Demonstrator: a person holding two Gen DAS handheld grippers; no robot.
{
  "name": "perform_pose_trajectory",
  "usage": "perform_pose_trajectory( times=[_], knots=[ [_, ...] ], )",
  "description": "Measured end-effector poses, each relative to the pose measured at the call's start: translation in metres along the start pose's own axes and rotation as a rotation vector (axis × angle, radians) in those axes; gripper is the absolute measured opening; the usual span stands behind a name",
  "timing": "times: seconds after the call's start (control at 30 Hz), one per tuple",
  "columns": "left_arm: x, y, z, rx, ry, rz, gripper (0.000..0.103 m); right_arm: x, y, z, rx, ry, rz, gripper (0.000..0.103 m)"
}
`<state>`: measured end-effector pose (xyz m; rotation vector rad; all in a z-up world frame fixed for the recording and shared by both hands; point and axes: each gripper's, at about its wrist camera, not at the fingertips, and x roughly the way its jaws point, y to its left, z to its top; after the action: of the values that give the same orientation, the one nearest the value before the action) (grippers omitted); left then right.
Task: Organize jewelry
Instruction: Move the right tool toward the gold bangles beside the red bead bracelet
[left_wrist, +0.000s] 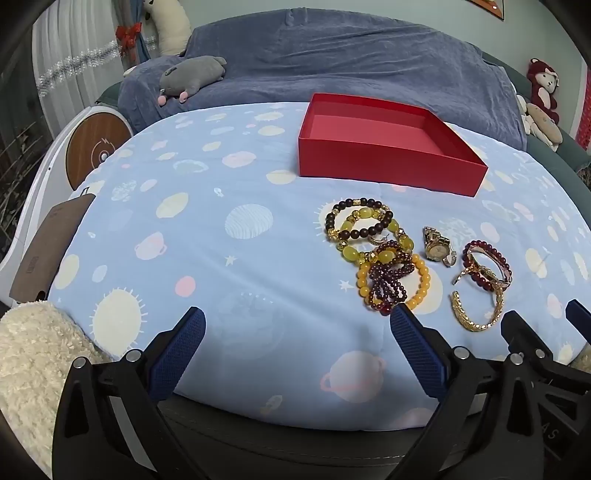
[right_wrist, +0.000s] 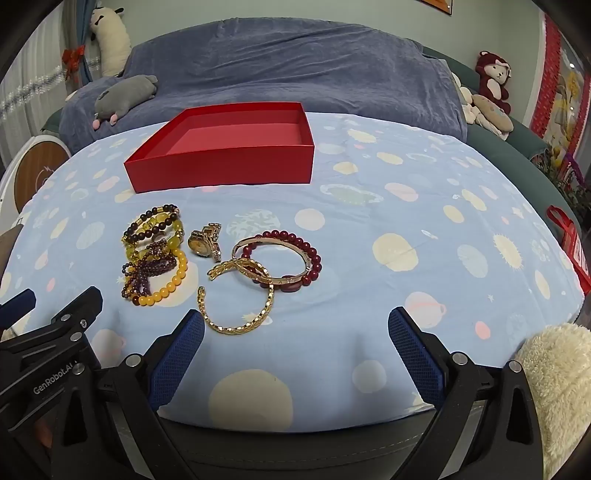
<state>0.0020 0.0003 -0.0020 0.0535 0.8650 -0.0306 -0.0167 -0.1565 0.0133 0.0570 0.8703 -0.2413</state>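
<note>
An open, empty red box (left_wrist: 388, 162) (right_wrist: 221, 168) stands on the planet-print cloth. In front of it lies a heap of beaded bracelets (left_wrist: 376, 254) (right_wrist: 155, 251), a gold watch (left_wrist: 437, 247) (right_wrist: 203, 242), a dark red bead bracelet with gold bangles (left_wrist: 487, 266) (right_wrist: 280, 264), and an open gold cuff (left_wrist: 478, 310) (right_wrist: 238, 314). My left gripper (left_wrist: 297, 326) is open and empty, low at the near edge, left of the jewelry. My right gripper (right_wrist: 295, 326) is open and empty, with its left finger beside the gold cuff.
A blue-covered sofa (left_wrist: 332, 59) with a grey plush (left_wrist: 192, 75) stands behind the table. A red monkey plush (right_wrist: 495, 79) sits at the far right. A white fluffy cushion (left_wrist: 33, 354) (right_wrist: 557, 376) lies at the near edge. A round wooden-topped device (left_wrist: 94, 147) stands left.
</note>
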Motion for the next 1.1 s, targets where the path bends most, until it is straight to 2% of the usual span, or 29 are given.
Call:
perform_pose_trajectory(
  times=[1.1],
  knots=[
    [0.0005, -0.0003, 0.0000, 0.000, 0.002, -0.002, 0.096, -0.0003, -0.0003, 0.0001, -0.001, -0.002, -0.005, 0.096]
  ],
)
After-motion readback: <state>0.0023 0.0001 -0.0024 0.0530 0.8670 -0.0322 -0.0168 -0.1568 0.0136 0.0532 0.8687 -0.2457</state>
